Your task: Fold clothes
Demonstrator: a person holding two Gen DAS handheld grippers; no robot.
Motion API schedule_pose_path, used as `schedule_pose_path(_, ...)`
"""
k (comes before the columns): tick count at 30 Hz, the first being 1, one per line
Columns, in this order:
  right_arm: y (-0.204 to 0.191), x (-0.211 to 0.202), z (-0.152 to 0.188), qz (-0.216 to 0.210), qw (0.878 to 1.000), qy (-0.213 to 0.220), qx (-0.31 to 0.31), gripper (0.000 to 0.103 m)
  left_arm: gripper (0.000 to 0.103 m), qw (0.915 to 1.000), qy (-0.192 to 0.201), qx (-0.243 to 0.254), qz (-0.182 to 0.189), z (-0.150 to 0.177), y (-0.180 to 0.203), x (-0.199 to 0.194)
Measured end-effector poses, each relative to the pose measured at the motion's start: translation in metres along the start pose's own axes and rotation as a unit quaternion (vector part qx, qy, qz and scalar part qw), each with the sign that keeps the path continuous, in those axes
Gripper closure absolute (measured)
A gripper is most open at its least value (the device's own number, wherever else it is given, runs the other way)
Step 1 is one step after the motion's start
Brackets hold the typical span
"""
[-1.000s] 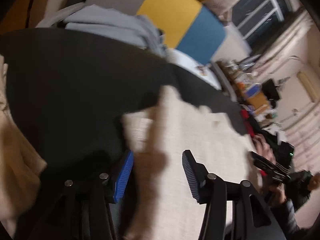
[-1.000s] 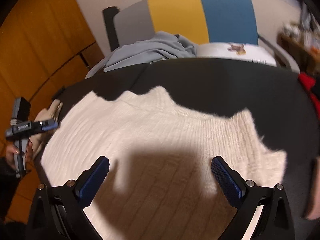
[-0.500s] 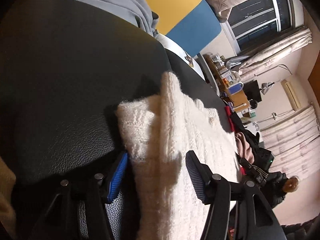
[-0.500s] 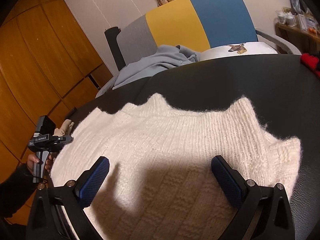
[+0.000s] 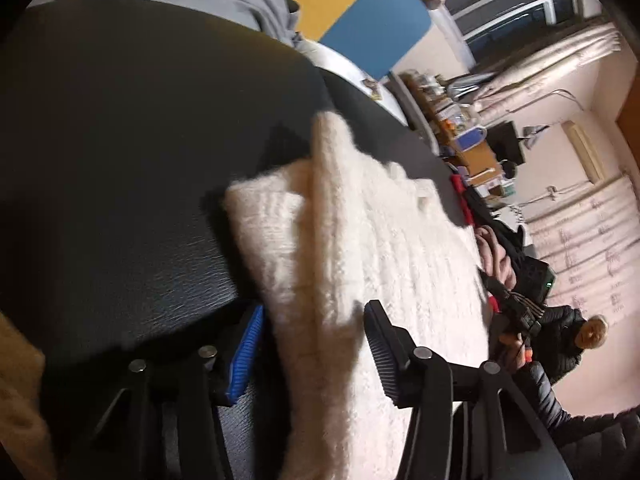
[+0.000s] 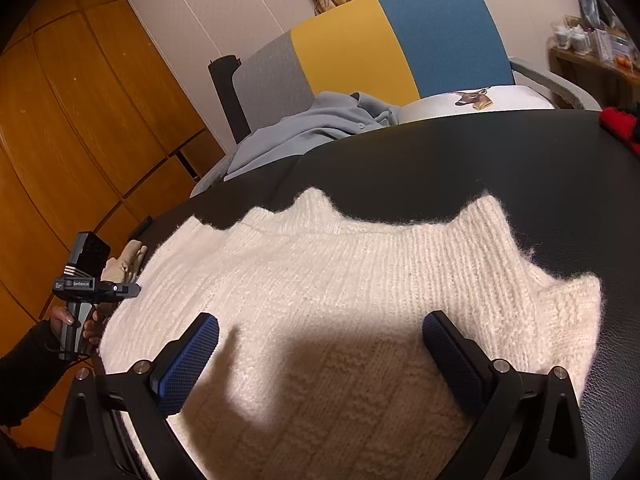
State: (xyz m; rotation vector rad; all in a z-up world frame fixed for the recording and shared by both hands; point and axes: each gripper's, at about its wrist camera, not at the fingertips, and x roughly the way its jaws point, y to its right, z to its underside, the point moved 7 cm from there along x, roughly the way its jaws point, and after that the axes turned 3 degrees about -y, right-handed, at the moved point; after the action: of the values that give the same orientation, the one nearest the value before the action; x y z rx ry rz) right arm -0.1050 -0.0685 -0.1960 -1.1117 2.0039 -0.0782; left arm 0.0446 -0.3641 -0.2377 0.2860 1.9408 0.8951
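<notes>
A cream knitted sweater (image 6: 340, 280) lies spread on a black table (image 6: 480, 160). It also shows in the left wrist view (image 5: 360, 260). My left gripper (image 5: 312, 344) is open, its jaws on either side of the sweater's raised left edge. From the right wrist view the left gripper (image 6: 116, 288) sits at the sweater's left side. My right gripper (image 6: 320, 356) is wide open and empty, low over the sweater's near part. In the left wrist view the right gripper (image 5: 516, 308) sits at the sweater's far side.
A chair with a grey, yellow and blue back (image 6: 380, 48) stands behind the table, with a grey garment (image 6: 320, 128) and a white item with a deer print (image 6: 472, 100) on it. Wooden cabinets (image 6: 80, 120) stand on the left. A red object (image 6: 616, 120) lies at the table's right.
The left gripper has moved in along the sweater's edge, which now stands between its open jaws. The right gripper has pulled back slightly; more of the sweater shows beyond it.
</notes>
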Motion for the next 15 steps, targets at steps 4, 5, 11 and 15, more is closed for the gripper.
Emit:
schedule_pose_path(4, -0.001, 0.001, 0.0, 0.005, 1.0, -0.001, -0.003, 0.0, 0.047, 0.9949, 0.006, -0.061, 0.08, -0.009, -0.007, 0.004)
schedule_pose_path(5, -0.001, 0.001, 0.0, 0.006, 1.0, -0.001, -0.002, 0.0, 0.049, 0.9944, 0.008, -0.063, 0.085, -0.01, -0.008, 0.005)
schedule_pose_path(11, -0.002, 0.001, 0.002, 0.009, 1.0, 0.0, 0.0, 0.0, 0.082, 0.9965, 0.037, -0.056, 0.052, -0.011, -0.01, 0.011)
schedule_pose_path(15, -0.013, -0.001, 0.003, 0.016, 0.999, -0.03, -0.029, 0.0, 0.084, 0.9928, 0.068, -0.079, 0.06, -0.012, -0.011, -0.005)
